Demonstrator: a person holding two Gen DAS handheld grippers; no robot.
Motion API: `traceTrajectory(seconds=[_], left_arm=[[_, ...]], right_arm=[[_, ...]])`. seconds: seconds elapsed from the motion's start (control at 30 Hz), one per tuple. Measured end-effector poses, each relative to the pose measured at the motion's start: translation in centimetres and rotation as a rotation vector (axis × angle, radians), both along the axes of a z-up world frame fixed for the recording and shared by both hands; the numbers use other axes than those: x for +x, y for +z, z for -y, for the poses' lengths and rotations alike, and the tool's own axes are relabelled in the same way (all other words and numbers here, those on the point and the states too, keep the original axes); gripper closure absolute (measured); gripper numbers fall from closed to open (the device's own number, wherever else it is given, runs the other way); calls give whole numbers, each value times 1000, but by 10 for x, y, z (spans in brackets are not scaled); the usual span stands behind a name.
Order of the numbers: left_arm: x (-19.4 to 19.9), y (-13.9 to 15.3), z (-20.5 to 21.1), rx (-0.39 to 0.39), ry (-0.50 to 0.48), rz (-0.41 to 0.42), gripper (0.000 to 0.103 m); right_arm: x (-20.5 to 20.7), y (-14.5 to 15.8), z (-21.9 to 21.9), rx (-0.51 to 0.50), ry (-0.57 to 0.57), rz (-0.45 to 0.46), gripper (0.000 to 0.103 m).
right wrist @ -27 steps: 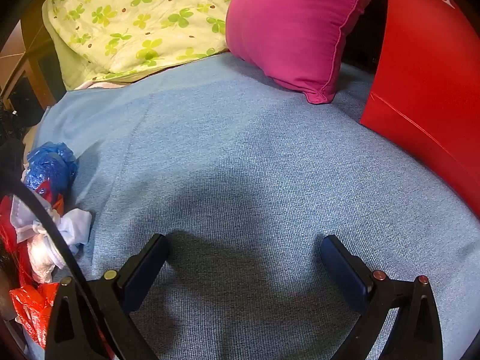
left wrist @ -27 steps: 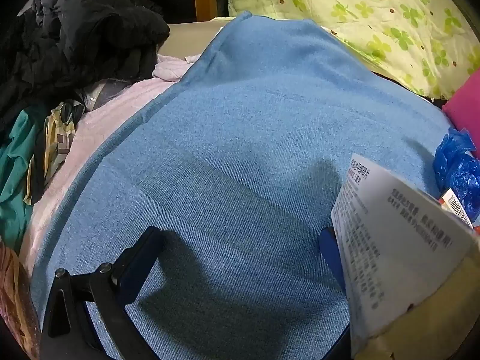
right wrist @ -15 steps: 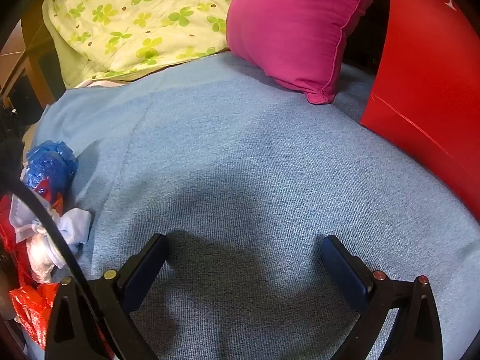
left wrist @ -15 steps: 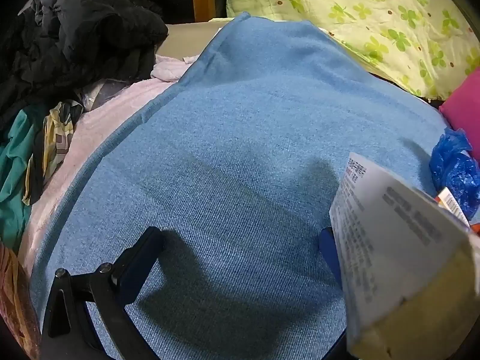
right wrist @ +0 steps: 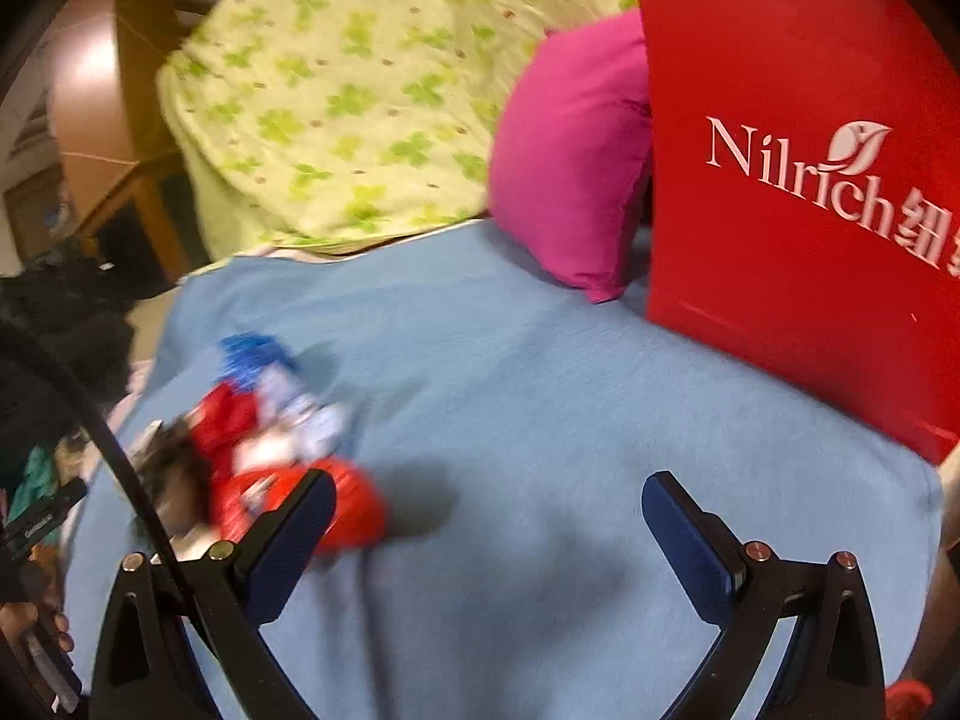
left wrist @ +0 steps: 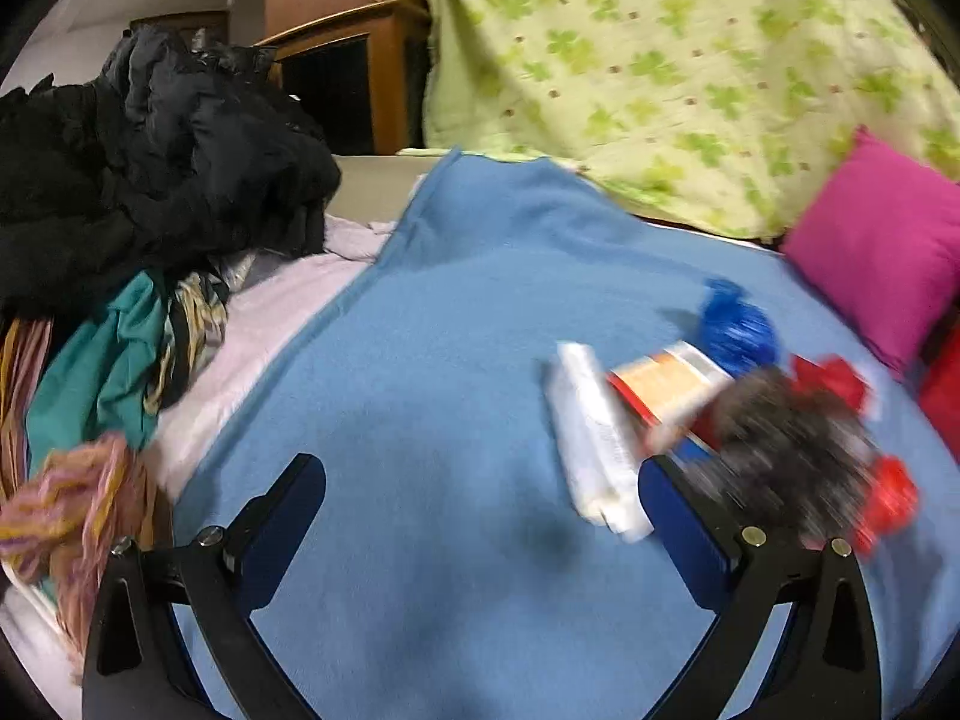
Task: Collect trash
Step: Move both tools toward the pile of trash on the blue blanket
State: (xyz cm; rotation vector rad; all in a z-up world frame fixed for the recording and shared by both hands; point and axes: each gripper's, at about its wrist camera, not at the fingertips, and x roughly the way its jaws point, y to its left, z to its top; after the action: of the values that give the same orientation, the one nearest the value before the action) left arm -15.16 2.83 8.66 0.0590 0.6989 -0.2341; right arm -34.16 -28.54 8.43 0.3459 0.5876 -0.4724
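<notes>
Trash heaped loose on blue blanket, just beside left tool and right tool, both spread wide, empty, likely poised for picking, red bag near.

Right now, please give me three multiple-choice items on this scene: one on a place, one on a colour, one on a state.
1. Where does the trash pile lie?
A. on the blue blanket
B. on the pink pillow
C. inside the red bag

2. What colour is the lettering on the red bag?
A. black
B. white
C. green

3. How are the right tongs?
A. open, empty
B. shut on a wrapper
C. shut on the pillow

Answers: 1 A, blanket lies under the pile; 2 B, the printed name is white; 3 A, the jaws stand apart with only blanket between.
</notes>
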Motion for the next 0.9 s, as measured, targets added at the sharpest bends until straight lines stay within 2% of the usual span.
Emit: traceTrajectory(seconds=[0.13,0.23,0.3,0.43,0.73,0.9], left_arm=[[-40,-9,1,-4,-78,-25,0],[-64,-18,7,2,-132,-30,0],[-75,-21,7,-11,-149,-22,0],[-86,-14,9,-60,-176,16,0],[-88,-22,14,-62,-188,-8,0],[-83,-27,10,-77,-179,-33,0]], right_arm=[[-17,-15,-42,20,61,7,0],[-24,-26,-69,-5,104,8,0],[-29,-28,-89,-27,122,13,0],[-40,-15,-112,-111,150,80,0],[-41,-24,-101,-45,120,87,0],[-40,-26,-102,-47,117,78,0]])
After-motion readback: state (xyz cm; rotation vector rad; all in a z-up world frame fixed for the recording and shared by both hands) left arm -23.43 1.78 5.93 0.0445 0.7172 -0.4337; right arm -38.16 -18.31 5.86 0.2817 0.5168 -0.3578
